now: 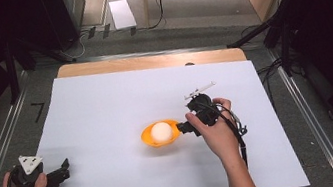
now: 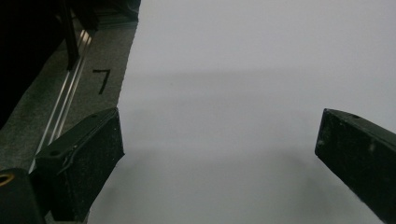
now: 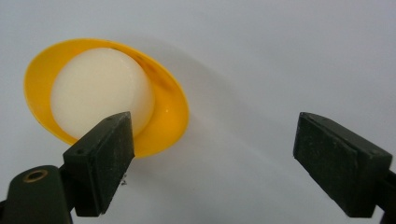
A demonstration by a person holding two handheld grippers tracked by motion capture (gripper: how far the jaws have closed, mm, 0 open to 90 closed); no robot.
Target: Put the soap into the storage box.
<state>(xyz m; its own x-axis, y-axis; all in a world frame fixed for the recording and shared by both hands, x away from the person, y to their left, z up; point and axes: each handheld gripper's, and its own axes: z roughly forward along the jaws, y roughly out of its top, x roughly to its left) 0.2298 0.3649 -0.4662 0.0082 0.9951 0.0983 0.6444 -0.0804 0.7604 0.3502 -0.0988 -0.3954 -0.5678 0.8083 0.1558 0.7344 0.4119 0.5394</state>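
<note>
The orange bowl (image 3: 170, 116) with its white ball (image 3: 100, 91) looks light and slippery; right claw (image 3: 212, 154) gapes empty beside its rim, the best hold.

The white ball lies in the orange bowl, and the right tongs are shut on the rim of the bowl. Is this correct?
Not quite. The white ball does lie in the orange bowl, but the right tongs are open, not shut on the rim. The right gripper view shows the jaws wide apart, with the bowl off toward one jaw and bare sheet between them.
</note>
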